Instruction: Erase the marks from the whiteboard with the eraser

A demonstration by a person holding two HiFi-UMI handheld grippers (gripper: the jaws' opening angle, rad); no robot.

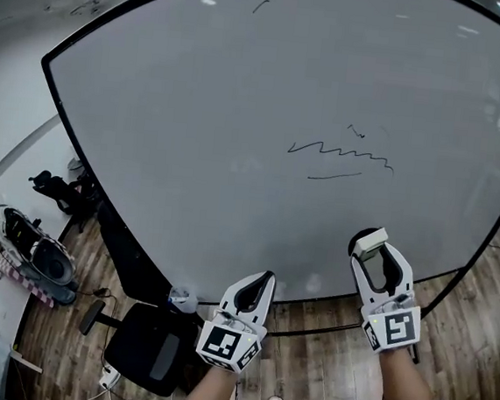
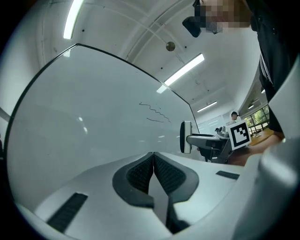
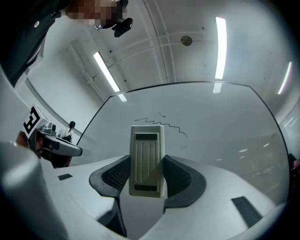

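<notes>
The whiteboard (image 1: 241,106) fills the head view, with a black squiggle (image 1: 343,151), a short line (image 1: 333,175) under it and a small stroke (image 1: 261,5) near the top. My right gripper (image 1: 375,248) is shut on the beige eraser (image 1: 370,242), held low at the board's lower right, below the squiggle. In the right gripper view the eraser (image 3: 147,159) stands upright between the jaws with the squiggle (image 3: 161,125) behind it. My left gripper (image 1: 257,288) is shut and holds nothing, at the board's lower edge; its pads (image 2: 140,174) meet in the left gripper view.
A black office chair (image 1: 149,348) stands on the wooden floor below the board's left part. More chairs and bags (image 1: 38,249) lie at the far left. The board's black frame (image 1: 79,147) runs diagonally there. A person sits in the distance (image 2: 233,116).
</notes>
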